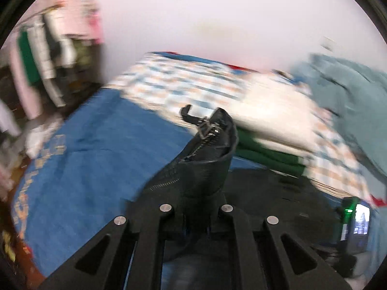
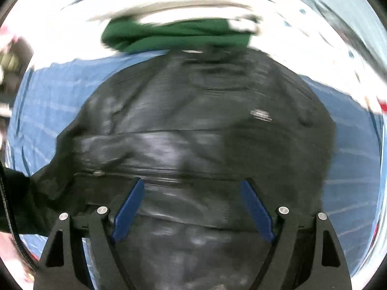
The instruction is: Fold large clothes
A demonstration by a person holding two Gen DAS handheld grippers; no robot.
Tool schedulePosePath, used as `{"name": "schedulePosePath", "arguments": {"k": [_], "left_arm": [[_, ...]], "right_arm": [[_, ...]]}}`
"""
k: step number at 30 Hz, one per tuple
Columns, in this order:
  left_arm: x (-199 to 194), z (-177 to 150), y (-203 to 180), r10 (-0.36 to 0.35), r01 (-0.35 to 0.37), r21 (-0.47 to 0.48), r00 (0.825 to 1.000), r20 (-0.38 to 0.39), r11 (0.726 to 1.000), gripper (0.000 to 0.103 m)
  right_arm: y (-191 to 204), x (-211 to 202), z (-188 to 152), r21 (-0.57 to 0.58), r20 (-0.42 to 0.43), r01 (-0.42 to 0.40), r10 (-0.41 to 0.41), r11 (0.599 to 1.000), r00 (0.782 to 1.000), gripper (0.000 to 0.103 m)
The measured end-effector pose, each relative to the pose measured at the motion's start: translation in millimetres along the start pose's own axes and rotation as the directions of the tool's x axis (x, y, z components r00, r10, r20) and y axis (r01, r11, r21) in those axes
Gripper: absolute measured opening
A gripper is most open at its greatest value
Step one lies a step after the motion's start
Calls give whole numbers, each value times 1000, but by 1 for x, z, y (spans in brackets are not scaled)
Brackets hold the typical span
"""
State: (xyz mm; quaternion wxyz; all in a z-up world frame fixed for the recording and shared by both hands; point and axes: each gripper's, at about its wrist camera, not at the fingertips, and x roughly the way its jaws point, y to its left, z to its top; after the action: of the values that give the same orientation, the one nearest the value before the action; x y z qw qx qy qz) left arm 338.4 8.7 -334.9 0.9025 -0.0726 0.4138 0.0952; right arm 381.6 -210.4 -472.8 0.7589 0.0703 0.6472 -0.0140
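Note:
A black leather jacket (image 2: 205, 120) lies spread on a blue bed sheet (image 2: 53, 96). My right gripper (image 2: 193, 193) is open just above the jacket's lower part, its blue pads (image 2: 129, 205) on either side of a seam with a zipper. My left gripper (image 1: 197, 207) is shut on a zippered edge of the jacket (image 1: 205, 154) and holds it lifted above the bed. The zipper pull (image 1: 205, 125) sticks up. The left fingertips are hidden by the fabric. Both views are blurred.
A folded green garment (image 2: 174, 36) lies past the jacket, next to white fabric (image 1: 273, 116) and a checked blanket (image 1: 181, 77). A pale blue garment (image 1: 350, 91) lies at right. Hanging clothes (image 1: 43, 55) are at far left. A lit device (image 1: 358, 220) stands at right.

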Motion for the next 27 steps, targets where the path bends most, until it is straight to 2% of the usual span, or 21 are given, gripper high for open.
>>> {"name": "schedulePosePath", "arguments": {"k": [2,5,8,10,11,16,17,18,19,20,24,27], "left_arm": [[7,-8,-60,-94,96,50,995,-40,994,6],[22,-31,-150,-196,213,140,973,-124,967,6],[50,-66,-223,-226,278,218,946,-234,936,7],[76,-94,-256,-212,301,251,921,-327,920,7],[86,-104,-268,-190,293,264,915,-356,919,7],[127,-141,-293,-39,189,310,901,-432,932,14],[129,-140,-293,-43,192,298,895,-444,935,20],[129,-140,-291,-64,209,280,890,-452,937,48],[127,-136,-291,-97,234,252,882,-461,939,89],[124,-133,-290,-116,247,237,882,-456,940,100],[99,-112,-282,-128,240,262,916,-380,935,102],[69,-89,-248,-99,179,268,953,-285,947,102]], "right_arm": [[-40,-2,-2,65,-5,-1,2,998,1000,84],[-115,-4,-9,171,-12,0,2,985,1000,84],[-186,-2,-23,258,-27,24,-18,966,999,84],[-225,-1,-37,305,-42,36,-24,952,999,84],[-245,0,-45,329,-49,36,-21,943,999,84],[-308,2,-80,397,-52,14,8,918,999,84],[-315,1,-87,401,-44,-1,21,916,999,84],[-320,1,-91,402,-38,-13,31,915,999,84],[-326,0,-96,403,-33,-30,47,915,998,84],[-330,0,-100,402,-29,-41,58,915,998,84],[-332,-8,-110,397,-13,-99,113,913,994,84],[-322,-21,-105,405,16,-166,174,899,985,84]]}}
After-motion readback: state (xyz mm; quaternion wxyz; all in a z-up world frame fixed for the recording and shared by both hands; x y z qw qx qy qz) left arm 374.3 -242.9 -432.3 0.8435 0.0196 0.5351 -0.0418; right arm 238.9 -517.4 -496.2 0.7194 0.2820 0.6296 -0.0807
